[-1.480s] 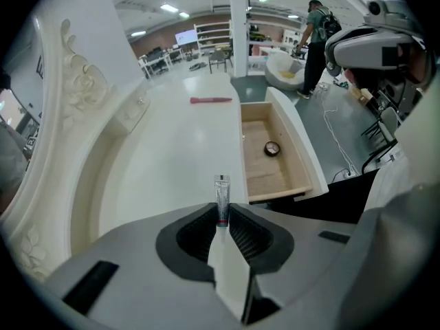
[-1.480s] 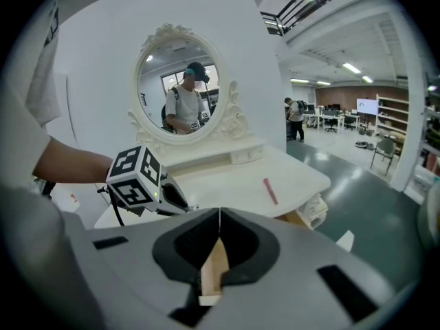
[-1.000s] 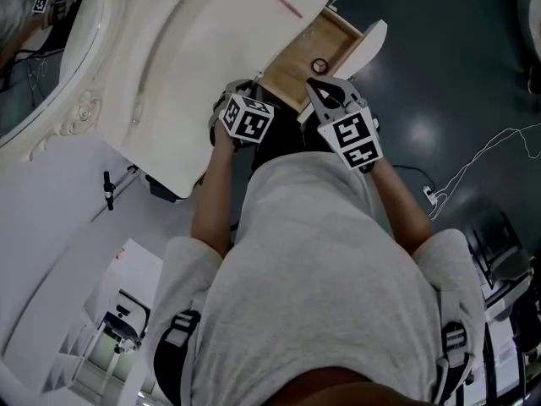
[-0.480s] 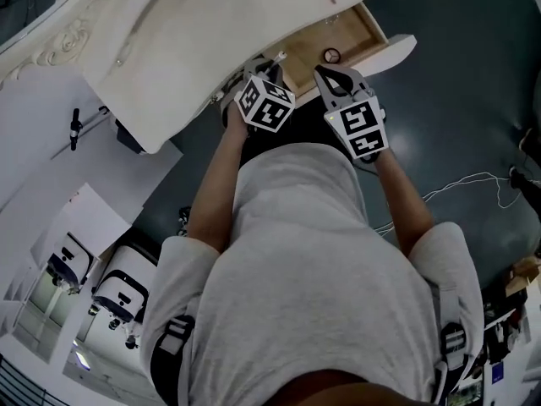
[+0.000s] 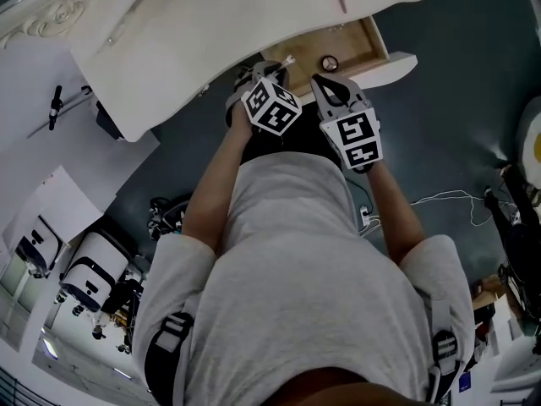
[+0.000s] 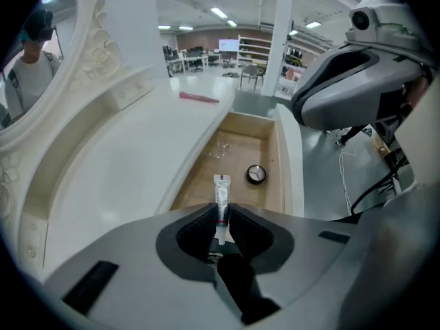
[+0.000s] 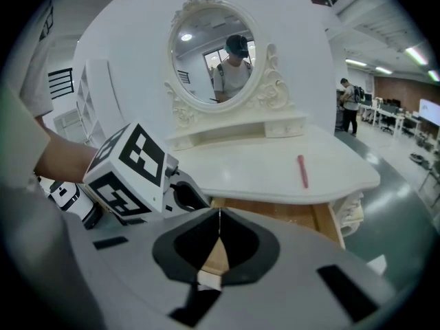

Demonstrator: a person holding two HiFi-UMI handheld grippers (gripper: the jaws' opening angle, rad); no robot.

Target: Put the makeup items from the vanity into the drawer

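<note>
Left gripper [image 6: 221,210]: jaws partway closed, clamping a small tube [image 6: 221,192] above the open drawer [image 6: 237,146]. The tube's lower end is buried between the pads. Compact [image 6: 256,174] lies in drawer, whose near end is hidden. Right gripper [image 7: 219,218]: jaws together, empty. Pink stick [image 7: 301,171] on vanity [image 7: 247,163].

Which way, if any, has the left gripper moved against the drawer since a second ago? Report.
Yes: the left gripper, shut on the tube, has edged nearer the round compact in the open drawer.
</note>
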